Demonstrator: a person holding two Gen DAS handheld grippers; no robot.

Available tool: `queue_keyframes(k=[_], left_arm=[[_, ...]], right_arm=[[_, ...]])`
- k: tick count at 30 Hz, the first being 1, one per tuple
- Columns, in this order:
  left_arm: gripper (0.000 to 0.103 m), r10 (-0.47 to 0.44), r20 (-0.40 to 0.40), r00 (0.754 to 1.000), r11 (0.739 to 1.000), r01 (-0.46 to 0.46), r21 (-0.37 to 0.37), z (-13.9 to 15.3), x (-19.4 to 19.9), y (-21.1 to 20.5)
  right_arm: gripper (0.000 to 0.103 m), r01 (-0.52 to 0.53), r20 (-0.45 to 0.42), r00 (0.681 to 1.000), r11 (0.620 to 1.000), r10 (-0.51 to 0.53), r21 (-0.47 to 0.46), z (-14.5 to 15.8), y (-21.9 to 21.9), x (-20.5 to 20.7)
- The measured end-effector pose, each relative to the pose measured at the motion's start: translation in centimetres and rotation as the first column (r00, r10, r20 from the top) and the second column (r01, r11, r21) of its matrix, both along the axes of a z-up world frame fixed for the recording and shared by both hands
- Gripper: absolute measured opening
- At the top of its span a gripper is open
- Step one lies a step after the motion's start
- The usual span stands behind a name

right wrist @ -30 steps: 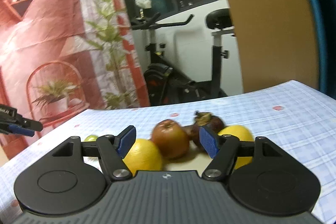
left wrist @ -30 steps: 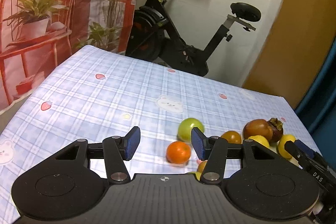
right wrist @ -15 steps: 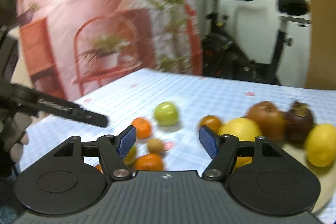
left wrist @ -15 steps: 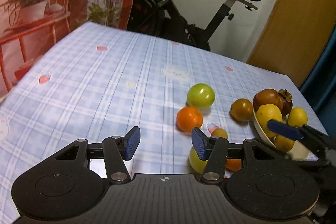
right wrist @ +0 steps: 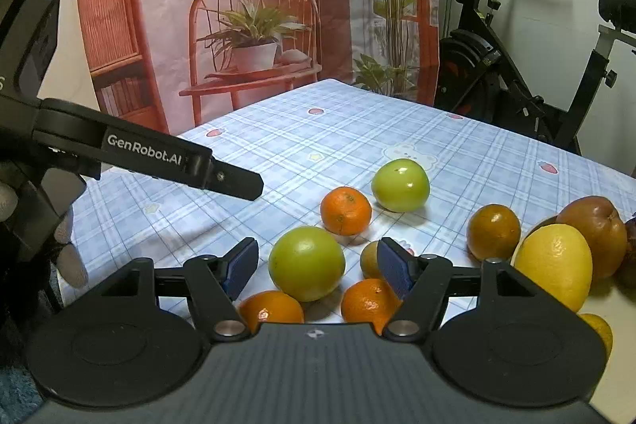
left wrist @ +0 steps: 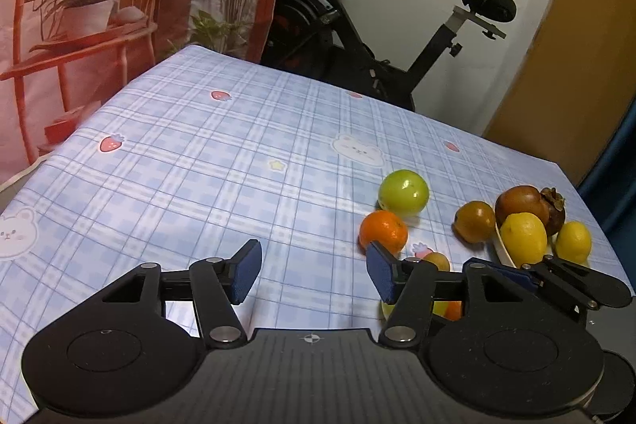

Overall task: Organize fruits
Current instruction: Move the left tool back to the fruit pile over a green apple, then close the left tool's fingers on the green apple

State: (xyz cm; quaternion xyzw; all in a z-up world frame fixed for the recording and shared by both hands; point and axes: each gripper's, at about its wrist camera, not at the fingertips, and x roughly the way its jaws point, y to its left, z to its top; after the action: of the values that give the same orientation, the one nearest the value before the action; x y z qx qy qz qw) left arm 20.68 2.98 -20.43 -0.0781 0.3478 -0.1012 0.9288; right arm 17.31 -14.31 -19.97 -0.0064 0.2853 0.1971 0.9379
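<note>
the left tool (left wrist: 314, 275) hangs over the blue checked cloth of the desk (left wrist: 190, 161), its blue pads standing apart with nothing but cloth between them; its jaws have just been opening. the right tool (right wrist: 316, 267) is likewise parted and holds nothing, though the near green apple (right wrist: 306, 263) lies on the desk in the gap between its pads, clear of both.

taking that near green apple as the landmark: an orange mandarin (right wrist: 346, 210) sits just behind it, and a second green apple (right wrist: 400, 184) lies beyond the mandarin, to the right. two more mandarins lie in front of the landmark, one at its left (right wrist: 270, 306) and one at its right (right wrist: 367, 301), both partly hidden by the right tool's body. a small yellowish fruit (right wrist: 369, 259) sits just to its right, half behind the right pad. further right a brownish-orange persimmon (right wrist: 493, 231) rests on the cloth, and beyond it a white bowl (left wrist: 503, 245) holds a large lemon (right wrist: 554, 265) and a brown apple-like fruit (right wrist: 594, 231). the left tool's black finger (right wrist: 234, 179), marked genrobot.ai, reaches in from the landmark's left, held by a gloved hand (right wrist: 67, 245).
</note>
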Motion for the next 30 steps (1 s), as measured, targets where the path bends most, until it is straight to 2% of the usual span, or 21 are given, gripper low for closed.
queue_keyframes(k=[3, 7, 15, 22, 23, 24, 30], left_arm=[[0.061, -0.013, 0.002, 1.000, 1.000, 0.013, 0.000, 0.1, -0.1, -0.1], [0.060, -0.079, -0.021, 0.997, 0.995, 0.078, -0.068, 0.0, 0.0, -0.2], [0.060, -0.176, -0.041, 0.983, 0.978, 0.170, -0.123, -0.6, -0.3, -1.7], [0.058, -0.174, -0.085, 0.981, 0.972, 0.156, -0.178, -2.0, 0.3, -1.4], [0.054, -0.171, -0.090, 0.981, 0.971, 0.152, -0.182, -2.1, 0.4, -1.3], [0.051, -0.168, -0.099, 0.981, 0.972, 0.148, -0.185, -2.3, 0.5, -1.2], [0.051, -0.151, -0.129, 0.980, 0.975, 0.127, -0.180, -2.9, 0.7, -1.0]], right_arm=[[0.066, -0.004, -0.017, 1.000, 1.000, 0.004, 0.004, -0.2, 0.1, 0.4], [0.061, -0.015, -0.041, 0.999, 1.000, 0.015, -0.002, -0.5, 0.5, 0.8], [0.057, -0.046, -0.053, 0.998, 0.998, 0.044, -0.036, -1.1, 1.9, 1.5], [0.055, -0.102, -0.026, 0.995, 0.993, 0.100, -0.067, -1.4, 2.7, 1.9], [0.054, -0.107, -0.026, 0.994, 0.992, 0.105, -0.068, -1.5, 2.8, 1.9], [0.053, -0.113, -0.026, 0.993, 0.991, 0.112, -0.069, -1.5, 2.9, 1.9], [0.053, -0.129, -0.035, 0.991, 0.989, 0.127, -0.073, -2.1, 3.2, 2.0]])
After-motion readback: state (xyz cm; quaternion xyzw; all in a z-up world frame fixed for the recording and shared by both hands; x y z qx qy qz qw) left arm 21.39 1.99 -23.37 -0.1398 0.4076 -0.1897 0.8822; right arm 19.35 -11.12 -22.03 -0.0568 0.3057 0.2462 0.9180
